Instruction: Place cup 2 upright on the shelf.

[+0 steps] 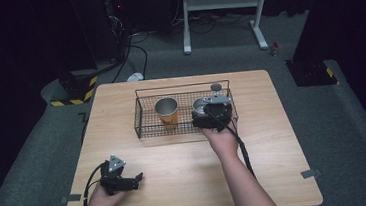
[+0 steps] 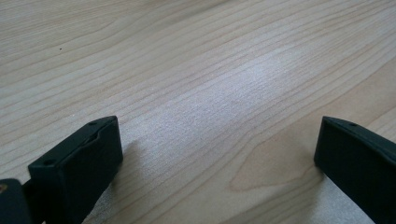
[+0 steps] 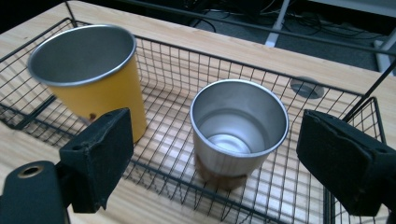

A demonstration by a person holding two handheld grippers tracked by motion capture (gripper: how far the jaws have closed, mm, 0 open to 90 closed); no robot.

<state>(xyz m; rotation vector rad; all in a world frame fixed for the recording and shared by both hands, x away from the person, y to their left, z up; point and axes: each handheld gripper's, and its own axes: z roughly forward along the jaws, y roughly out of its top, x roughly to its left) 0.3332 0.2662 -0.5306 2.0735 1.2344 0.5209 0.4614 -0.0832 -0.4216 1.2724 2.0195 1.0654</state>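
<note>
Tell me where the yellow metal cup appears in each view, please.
High view: the yellow metal cup stands in the left half of the black wire basket.
Left gripper view: not in it.
Right gripper view: upper left, inside the basket.
Shared landmark: the silver metal cup beside it, near the right gripper.

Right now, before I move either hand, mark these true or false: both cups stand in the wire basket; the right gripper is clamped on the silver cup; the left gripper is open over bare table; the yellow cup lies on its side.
1. Both cups stand in the wire basket. True.
2. The right gripper is clamped on the silver cup. False: its fingers are spread, apart from the cup.
3. The left gripper is open over bare table. True.
4. The yellow cup lies on its side. False: it stands upright.
</note>
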